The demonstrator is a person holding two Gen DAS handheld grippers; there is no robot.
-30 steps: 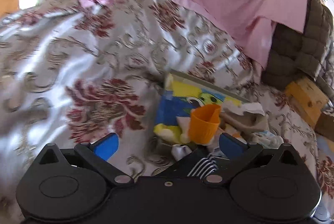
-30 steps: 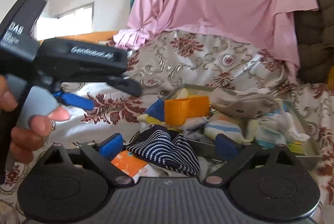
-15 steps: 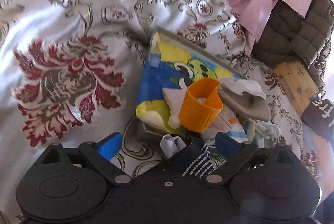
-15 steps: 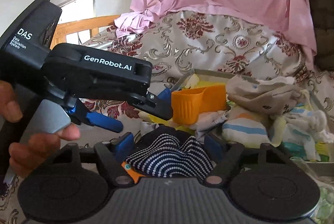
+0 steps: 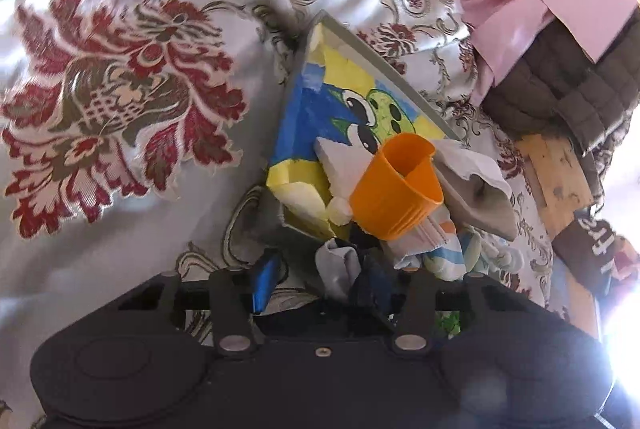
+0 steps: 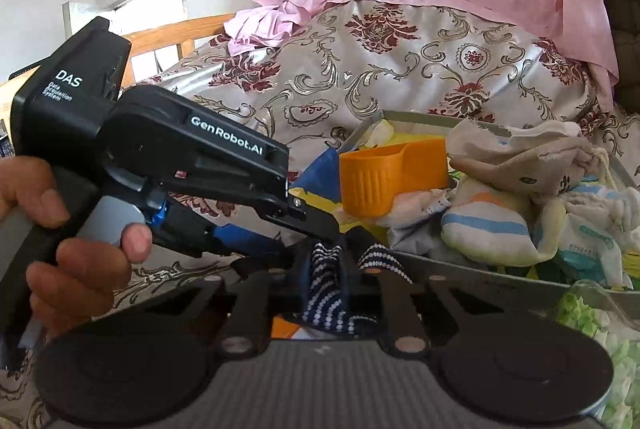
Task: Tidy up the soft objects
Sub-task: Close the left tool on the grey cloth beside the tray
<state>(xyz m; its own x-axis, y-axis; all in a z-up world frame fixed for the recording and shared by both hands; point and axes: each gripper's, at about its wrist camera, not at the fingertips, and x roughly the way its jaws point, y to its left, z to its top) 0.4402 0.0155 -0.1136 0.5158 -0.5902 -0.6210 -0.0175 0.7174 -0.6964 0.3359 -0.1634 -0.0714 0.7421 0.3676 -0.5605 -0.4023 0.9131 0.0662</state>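
— What is being picked up there, on the bed (image 6: pixel 400 69)?

— A dark sock with white dotted stripes (image 6: pixel 326 293), lying just in front of the grey tray (image 6: pixel 500 289) that holds the rest of the soft things. The right gripper (image 6: pixel 344 269) has it bunched between its jaws, which are closing to a narrow gap with the fabric pinched upright between the pads.

— And the other one?

— The left gripper (image 5: pixel 320 277), in the person's hand (image 6: pixel 80 249), comes in from the side and angles down at the same spot. Its jaws are closing too, about halfway, with a grey scrap of cloth (image 5: pixel 338 269) and the dark fabric between them. I cannot tell whether its pads already press on anything.

— Why two grippers on one sock?

— My guess is that a limp sock folds or straightens only when it is held at two points, so one end is pinned while the other is taken.

— What else is in the tray?

— An orange plastic cup (image 6: pixel 384 177) lying on its side on a yellow and blue cartoon cloth (image 5: pixel 320 117), with a beige sock (image 6: pixel 520 161) and a pale one with a blue stripe (image 6: pixel 488 225) heaped beside it. The heap is loose, so I'd say the sorting has barely begun.

— Any risk?

— The cup sits close above the left jaws, so a lift could nudge it.
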